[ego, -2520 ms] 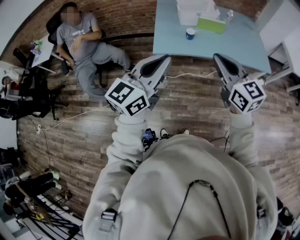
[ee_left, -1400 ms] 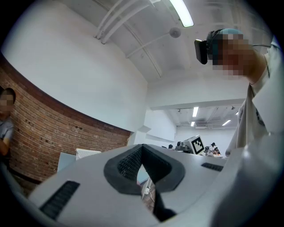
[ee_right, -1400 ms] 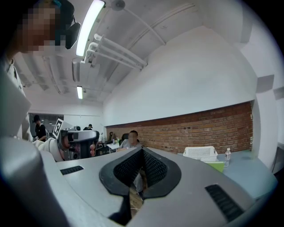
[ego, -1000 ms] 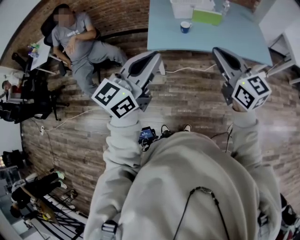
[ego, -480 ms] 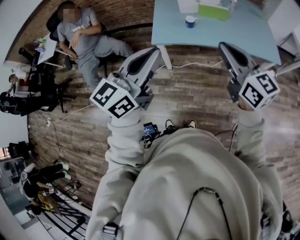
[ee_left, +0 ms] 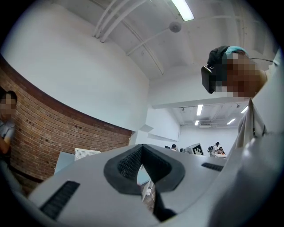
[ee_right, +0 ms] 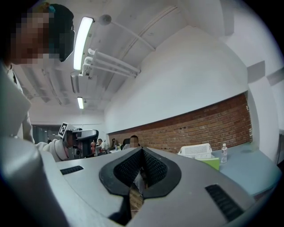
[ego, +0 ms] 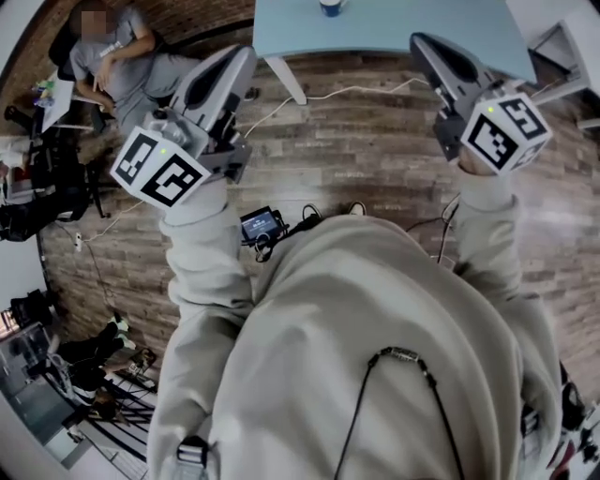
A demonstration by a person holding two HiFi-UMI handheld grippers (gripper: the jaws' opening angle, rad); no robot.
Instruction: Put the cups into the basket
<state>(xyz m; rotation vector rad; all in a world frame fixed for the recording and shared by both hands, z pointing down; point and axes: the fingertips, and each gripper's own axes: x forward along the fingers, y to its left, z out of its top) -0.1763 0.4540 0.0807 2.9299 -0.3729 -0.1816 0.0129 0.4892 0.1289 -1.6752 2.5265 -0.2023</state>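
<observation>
Head view, looking steeply down: a person in a pale hooded top holds two grey grippers out over a wood-plank floor [ego: 356, 150]. The left gripper [ego: 242, 58], at the upper left of the frame, and the right gripper [ego: 424, 45], at the upper right, both have their jaws closed tip to tip. Neither holds or touches anything. In each gripper view the black ribbed pads [ee_left: 128, 162] meet at a point, with only the background showing beyond them. Each gripper carries a white cube with black square markers at its rear, above a cream sleeve.

A blue cup [ego: 330, 6] stands on a pale blue table [ego: 394, 28] at the top edge of the frame, partly cut off. It lies between the two gripper tips and beyond them, well apart from both. The white basket [ee_right: 195, 150], its walls pierced in a fine grid, appears in the right gripper view to the right of the closed jaws. It sits on the table in front of a red brick wall [ee_right: 199, 128]. A flat green object [ee_right: 212, 163] lies just beside it and a clear plastic bottle [ee_right: 223, 153] stands near it. A seated person [ego: 112, 56] occupies the upper left corner of the head view.
</observation>
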